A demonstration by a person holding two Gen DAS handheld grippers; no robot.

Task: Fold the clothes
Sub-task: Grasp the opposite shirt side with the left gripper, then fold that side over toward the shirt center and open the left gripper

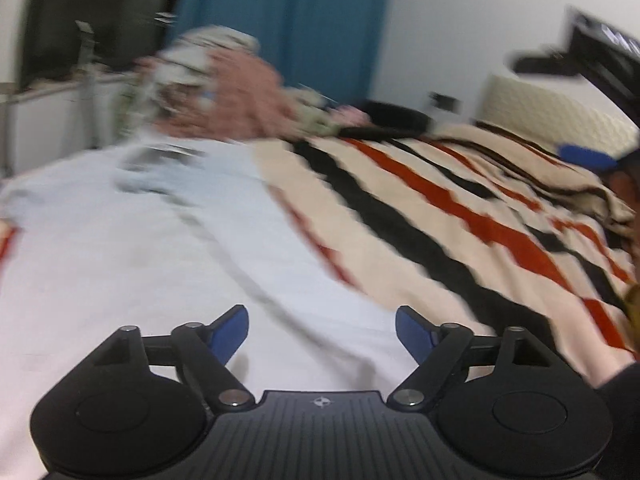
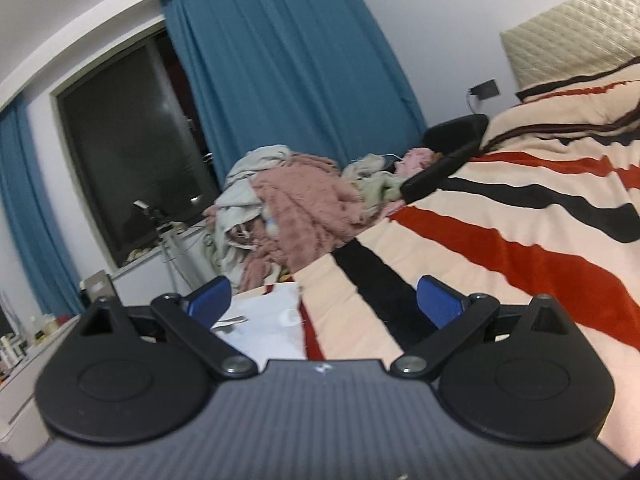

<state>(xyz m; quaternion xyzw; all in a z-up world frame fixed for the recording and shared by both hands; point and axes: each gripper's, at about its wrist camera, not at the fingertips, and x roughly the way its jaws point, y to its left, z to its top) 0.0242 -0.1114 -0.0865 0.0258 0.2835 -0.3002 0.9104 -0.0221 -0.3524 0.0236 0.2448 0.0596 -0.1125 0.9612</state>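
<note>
A white garment (image 1: 152,240) lies spread flat on the striped blanket (image 1: 460,208), blurred in the left wrist view. My left gripper (image 1: 322,330) hovers just above it, jaws apart, nothing between the blue pads. Part of the right gripper (image 1: 584,156) shows at the right edge of that view. In the right wrist view my right gripper (image 2: 324,302) is open over the blanket (image 2: 520,220), with a corner of the white garment (image 2: 268,324) just beyond its left pad. A heap of pink and pale clothes (image 2: 296,204) sits at the bed's far end.
A teal curtain (image 2: 288,64) and dark window (image 2: 132,140) stand behind the bed. A quilted headboard (image 2: 572,44) is at the right, and a black object (image 2: 452,136) rests by the clothes heap. A white counter with small bottles (image 2: 24,344) runs along the left.
</note>
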